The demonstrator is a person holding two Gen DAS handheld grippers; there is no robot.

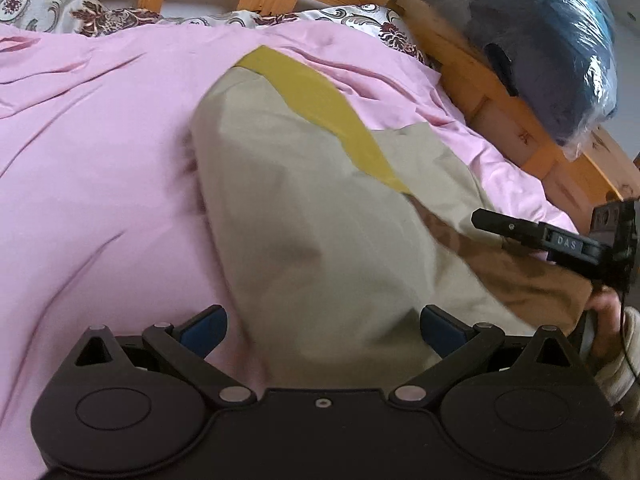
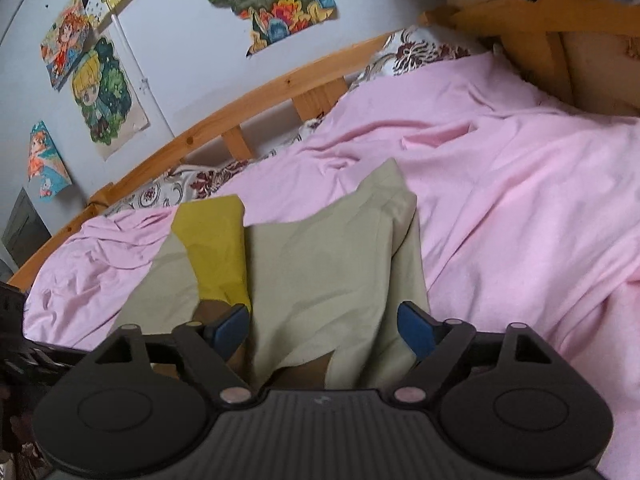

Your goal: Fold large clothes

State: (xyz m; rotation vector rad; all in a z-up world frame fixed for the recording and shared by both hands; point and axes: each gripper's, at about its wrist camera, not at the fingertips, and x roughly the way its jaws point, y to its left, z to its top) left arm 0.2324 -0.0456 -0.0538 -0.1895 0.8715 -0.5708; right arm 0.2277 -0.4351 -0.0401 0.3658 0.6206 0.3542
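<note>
A beige garment (image 1: 304, 208) with a mustard-yellow panel (image 1: 320, 100) and a brown part (image 1: 500, 268) lies on the pink bed sheet (image 1: 100, 140). My left gripper (image 1: 322, 330) is open, its blue pads wide apart over the garment's near end. The right gripper shows at the right of the left wrist view (image 1: 520, 232), over the brown part. In the right wrist view the garment (image 2: 320, 260) lies folded with the yellow panel (image 2: 216, 252) at left. My right gripper (image 2: 322, 332) is open, its pads on either side of the cloth's near edge.
A wooden bed frame (image 1: 500, 92) runs along the far and right sides. Patterned pillows (image 1: 48, 8) lie at the head. A plastic-wrapped dark bundle (image 1: 552, 48) sits on the frame at right. Posters (image 2: 104, 92) hang on the wall behind the bed.
</note>
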